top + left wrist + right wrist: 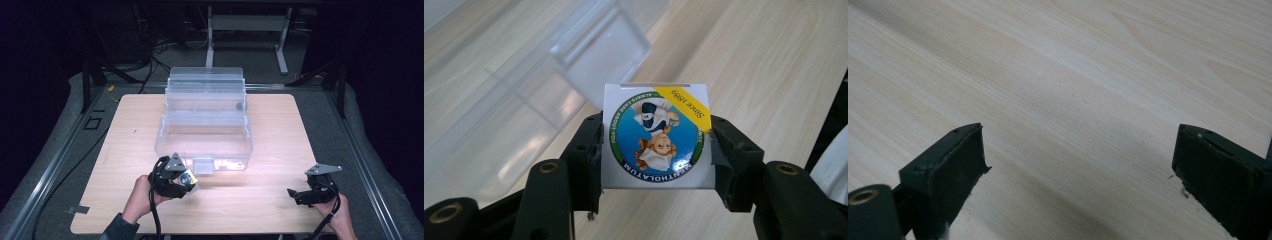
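A small white box (656, 137) with a round blue Mentholatum label sits clamped between the black jaws of my left gripper (656, 150). In the high view that left gripper (186, 179) hovers just in front of the clear plastic storage bin (204, 120), near its front latch (202, 165), with the box (188, 178) at its tip. The latch (599, 50) also shows right behind the box in the left gripper view. My right gripper (295, 194) rests low over the table at the front right, and its jaws (1078, 165) stand wide apart with bare wood between them.
The light wooden table (280, 130) sits on a grey floor mat. The open clear bin takes the table's middle and back, its lid tipped up behind. A white metal stand (247, 25) and cables lie on the floor beyond.
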A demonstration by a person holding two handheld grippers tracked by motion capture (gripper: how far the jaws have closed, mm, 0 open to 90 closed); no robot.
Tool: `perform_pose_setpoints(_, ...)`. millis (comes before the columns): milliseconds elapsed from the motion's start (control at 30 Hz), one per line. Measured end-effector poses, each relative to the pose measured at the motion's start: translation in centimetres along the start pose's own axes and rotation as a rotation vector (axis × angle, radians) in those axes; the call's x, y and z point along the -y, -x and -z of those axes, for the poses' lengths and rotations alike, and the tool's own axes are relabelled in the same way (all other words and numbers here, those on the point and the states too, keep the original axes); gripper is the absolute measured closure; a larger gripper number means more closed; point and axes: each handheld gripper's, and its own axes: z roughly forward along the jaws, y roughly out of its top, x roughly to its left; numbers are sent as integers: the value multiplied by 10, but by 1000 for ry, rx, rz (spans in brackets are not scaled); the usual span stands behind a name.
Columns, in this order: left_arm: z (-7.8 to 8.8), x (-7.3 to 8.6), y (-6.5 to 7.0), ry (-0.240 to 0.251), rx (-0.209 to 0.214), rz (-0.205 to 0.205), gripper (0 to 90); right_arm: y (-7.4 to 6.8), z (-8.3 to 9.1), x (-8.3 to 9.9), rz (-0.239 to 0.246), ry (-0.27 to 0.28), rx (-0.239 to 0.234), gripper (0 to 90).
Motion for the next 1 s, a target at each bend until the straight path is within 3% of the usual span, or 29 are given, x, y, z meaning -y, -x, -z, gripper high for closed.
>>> perform_pose_setpoints(567, -40, -52, 26, -10, 104, -165, 464, 1, 0, 2, -11, -6, 6, 65)
perform_pose_setpoints(1000, -86, -82, 49, -33, 179, -245, 463, 2, 0, 2, -4, -31, 2, 65)
